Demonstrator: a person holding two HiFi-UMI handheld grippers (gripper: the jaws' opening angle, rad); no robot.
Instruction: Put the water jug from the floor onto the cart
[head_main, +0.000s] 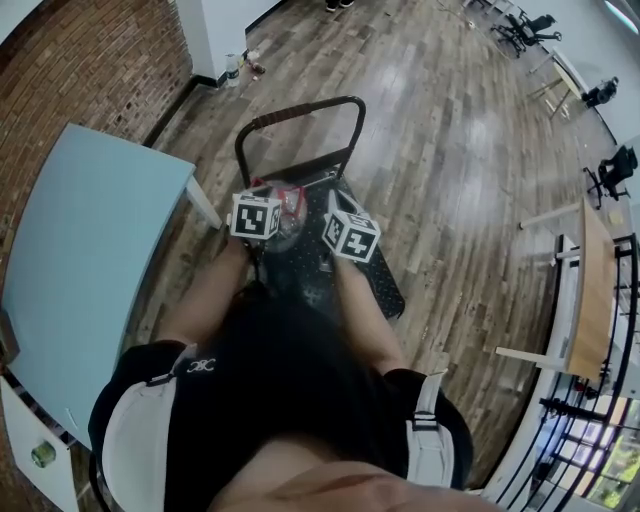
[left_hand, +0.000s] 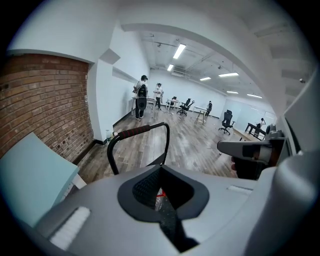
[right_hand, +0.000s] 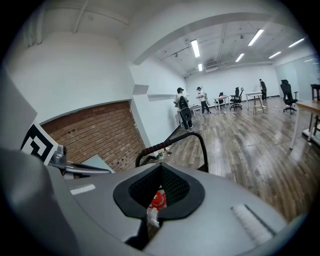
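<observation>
In the head view the clear water jug with a red top hangs between my two grippers, over the near end of the black cart deck. The cart's handle rises beyond it. My left gripper and right gripper stand side by side, each with its marker cube on top. In the left gripper view the jaws are closed together with clear plastic and a bit of red pinched at the seam. The right gripper is shut the same way on the jug's red top. The jug's body is hidden.
A light-blue table stands close on the left against a brick wall. A small bottle sits by the wall's foot. A wooden table and office chairs are at the right. People stand far off.
</observation>
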